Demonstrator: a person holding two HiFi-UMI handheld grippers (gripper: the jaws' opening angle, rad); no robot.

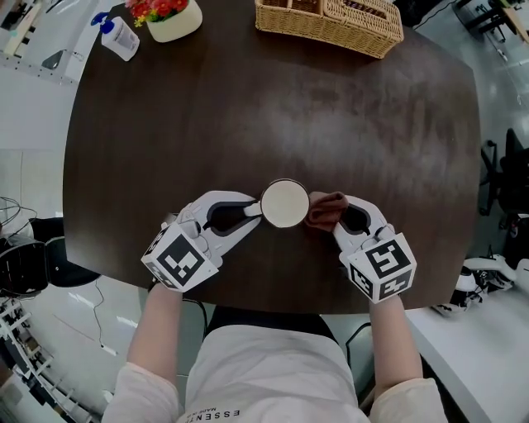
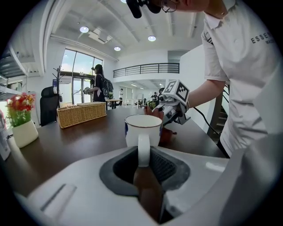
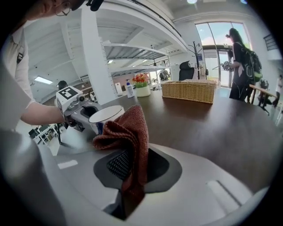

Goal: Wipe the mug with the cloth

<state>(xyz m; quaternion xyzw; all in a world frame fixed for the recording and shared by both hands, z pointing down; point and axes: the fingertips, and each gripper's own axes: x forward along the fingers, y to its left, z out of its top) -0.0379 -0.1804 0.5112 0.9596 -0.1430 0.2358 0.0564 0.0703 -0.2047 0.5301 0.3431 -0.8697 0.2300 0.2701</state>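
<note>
So the left gripper (image 1: 253, 211) is clamped on the handle (image 2: 143, 150) of the white mug (image 1: 285, 202), which sits upright on the dark table (image 1: 248, 107) near the person's edge. Right up against the mug's right side is the reddish-brown cloth (image 1: 326, 208), bunched up and pinched tight in the right gripper (image 1: 337, 221).

Dark brown rounded wooden table (image 1: 331, 124); along far edge: rectangular woven wicker basket (image 1: 329, 23), white pot of red flowers (image 1: 173, 21), small white bottle with blue cap (image 1: 120, 37) at far-left corner; white ceramic mug (image 1: 284, 203) near front edge.
</note>
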